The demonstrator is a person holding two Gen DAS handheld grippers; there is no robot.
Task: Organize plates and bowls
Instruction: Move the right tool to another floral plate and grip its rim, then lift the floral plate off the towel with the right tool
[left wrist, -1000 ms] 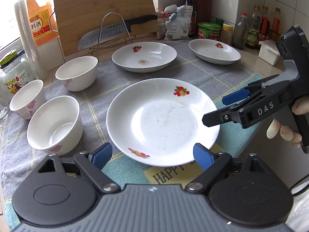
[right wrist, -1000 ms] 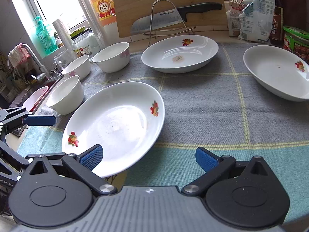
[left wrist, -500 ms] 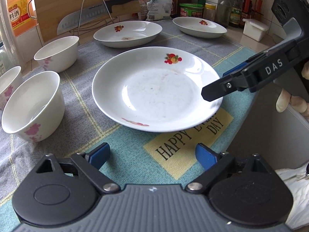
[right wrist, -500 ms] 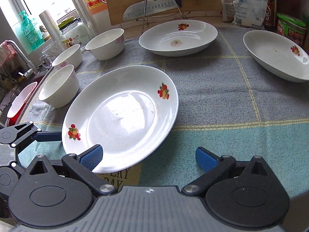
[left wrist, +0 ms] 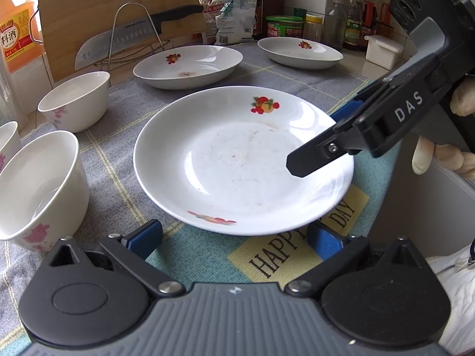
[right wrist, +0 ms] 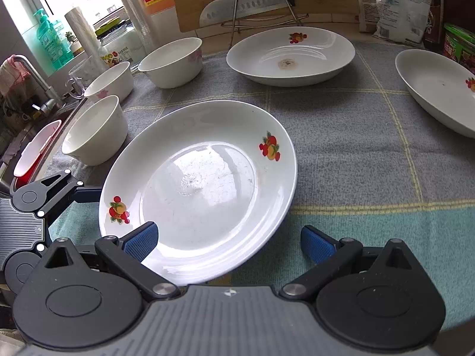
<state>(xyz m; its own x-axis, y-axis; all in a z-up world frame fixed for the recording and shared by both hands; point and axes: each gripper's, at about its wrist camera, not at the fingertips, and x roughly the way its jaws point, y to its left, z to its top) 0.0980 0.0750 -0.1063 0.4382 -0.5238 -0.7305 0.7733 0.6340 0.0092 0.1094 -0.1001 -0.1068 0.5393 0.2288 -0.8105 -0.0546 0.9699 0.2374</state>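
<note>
Kitchen counter under a grey checked cloth (right wrist: 356,154), its near strip teal with a yellow patch lettered HAPPY DAY (left wrist: 297,255); that is what I have on both wrist feeds. On it I count three white plates with fruit prints and three white bowls with pink flowers. Nearest is the flat plate (left wrist: 237,160), lying on the cloth at the near edge. From it, the deep plate (left wrist: 190,65) sits at 12 o'clock, the far plate (left wrist: 299,52) at about 2. The near bowl (left wrist: 38,187) stands at 9, the second bowl (right wrist: 109,81) behind it and the back bowl (left wrist: 75,99) at 10.

Beyond the dishes a wooden cutting board (left wrist: 118,14) leans on the wall, with a cleaver (left wrist: 130,38) on a wire rack in front of it, an orange jug at the left, bags, jars and bottles along the right.

My left gripper (left wrist: 234,238) has its jaws opening, blue pads spread to either side of the flat plate's near rim, not pressing it. My right gripper (right wrist: 228,241) is spread wide too: its left pad (right wrist: 141,241) overlaps the plate's rim at 7 o'clock, its right pad hangs over bare cloth. In the left view the right gripper's black finger crosses over the plate's right rim and hides part of it
</note>
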